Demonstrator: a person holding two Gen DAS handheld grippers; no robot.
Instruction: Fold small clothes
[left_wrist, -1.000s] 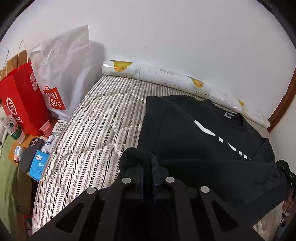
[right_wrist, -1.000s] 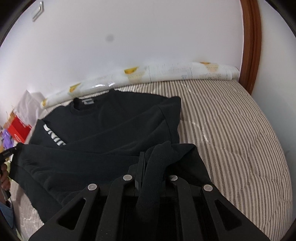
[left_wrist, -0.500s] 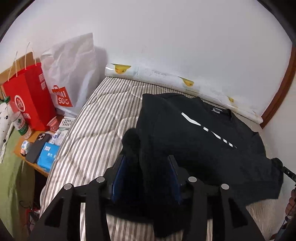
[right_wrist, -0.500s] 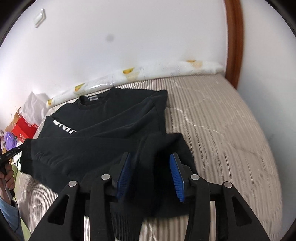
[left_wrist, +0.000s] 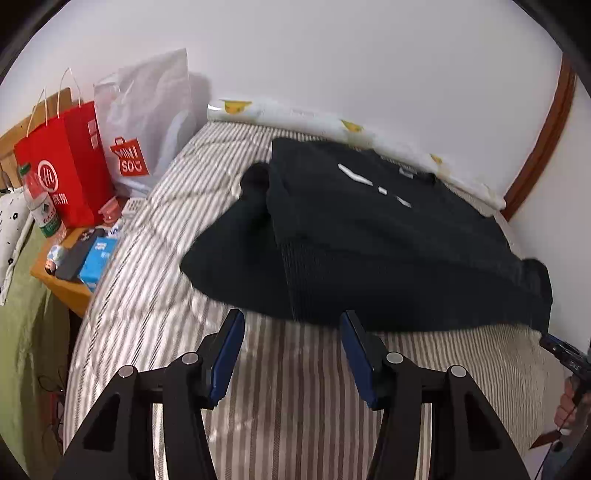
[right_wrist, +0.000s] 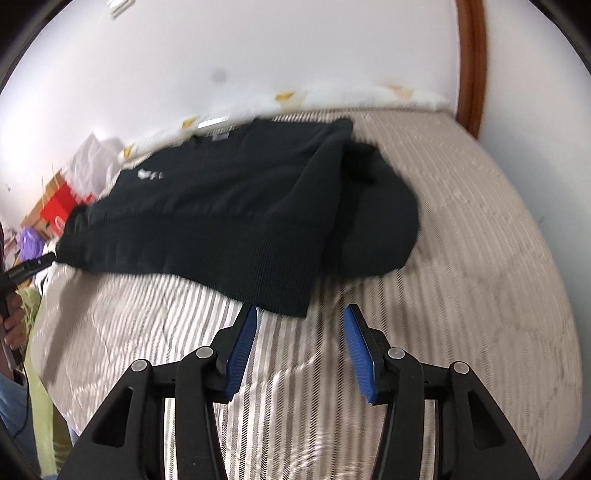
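Blue-padded fingers of the left black two-finger gripper (left_wrist: 291, 332) stand spread wide with nothing between them, above the brown-and-white striped quilted mattress (left_wrist: 155, 295). The right black two-finger gripper (right_wrist: 299, 328) is likewise spread and holds nothing (its view is motion-blurred). Just beyond both lies the black long-sleeved sweatshirt with white chest lettering (left_wrist: 388, 240), folded on the mattress, its ribbed hem nearest, a sleeve bunched at one side. Farther off, a white fruit-printed rolled cover (left_wrist: 295, 114) runs along the wall; a red paper shopping bag (left_wrist: 62, 158) stands beside the bed.
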